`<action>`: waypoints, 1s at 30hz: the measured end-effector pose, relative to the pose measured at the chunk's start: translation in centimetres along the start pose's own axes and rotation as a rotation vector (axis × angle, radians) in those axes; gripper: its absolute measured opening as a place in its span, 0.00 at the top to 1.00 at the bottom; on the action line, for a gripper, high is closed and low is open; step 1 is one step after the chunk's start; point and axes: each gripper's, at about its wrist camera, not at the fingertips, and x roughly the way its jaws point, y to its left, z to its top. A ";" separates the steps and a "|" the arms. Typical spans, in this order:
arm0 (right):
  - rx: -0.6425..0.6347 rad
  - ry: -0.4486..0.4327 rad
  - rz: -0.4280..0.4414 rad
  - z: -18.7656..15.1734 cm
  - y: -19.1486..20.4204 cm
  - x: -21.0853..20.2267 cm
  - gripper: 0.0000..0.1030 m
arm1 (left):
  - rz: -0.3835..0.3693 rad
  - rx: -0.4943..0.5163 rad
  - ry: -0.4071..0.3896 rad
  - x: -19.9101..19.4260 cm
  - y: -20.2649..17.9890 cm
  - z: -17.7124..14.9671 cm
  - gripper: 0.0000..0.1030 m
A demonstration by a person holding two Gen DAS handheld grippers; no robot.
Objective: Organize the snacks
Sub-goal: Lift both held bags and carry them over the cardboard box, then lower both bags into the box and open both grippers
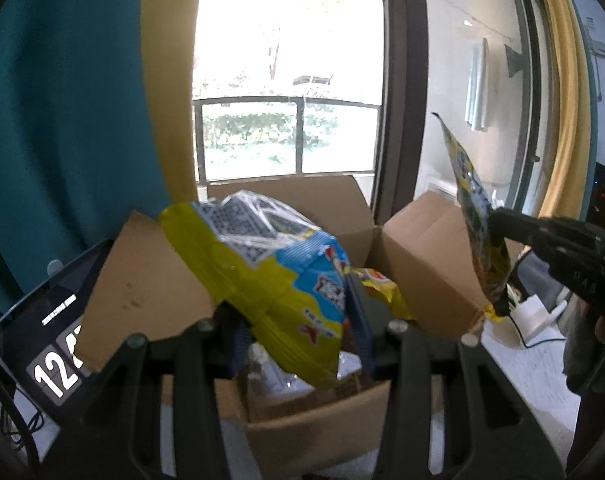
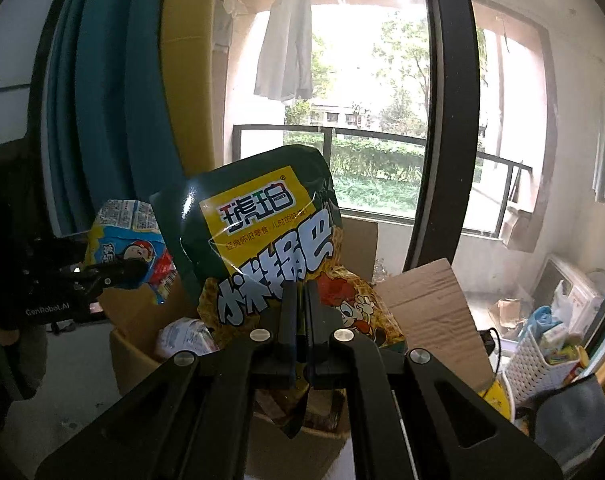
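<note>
Above the open cardboard box: left gripper clamped on a yellow-and-blue snack bag; right gripper pinched tight on a dark green snack bag, both bags held upright over the box.

Daylight pours in from the window far ahead of me, blown out to near white in my left view. Everything near sits backlit: my fingers read as black silhouettes, the cardboard box dim. Glare streaks the green snack bag. Both views bend hard at the edges, with dark vignetted corners and soft detail
</note>
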 end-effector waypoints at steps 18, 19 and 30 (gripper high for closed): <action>0.038 0.075 -0.019 -1.4 -0.1 3.2 0.46 | -0.026 -0.081 0.012 2.1 1.1 1.4 0.06; 0.039 0.077 -0.020 -1.4 0.0 3.0 0.46 | -0.023 -0.082 0.011 1.7 1.1 1.3 0.06; 0.029 0.080 -0.021 -1.7 1.2 0.7 0.46 | -0.022 -0.094 -0.025 -2.4 1.0 0.8 0.06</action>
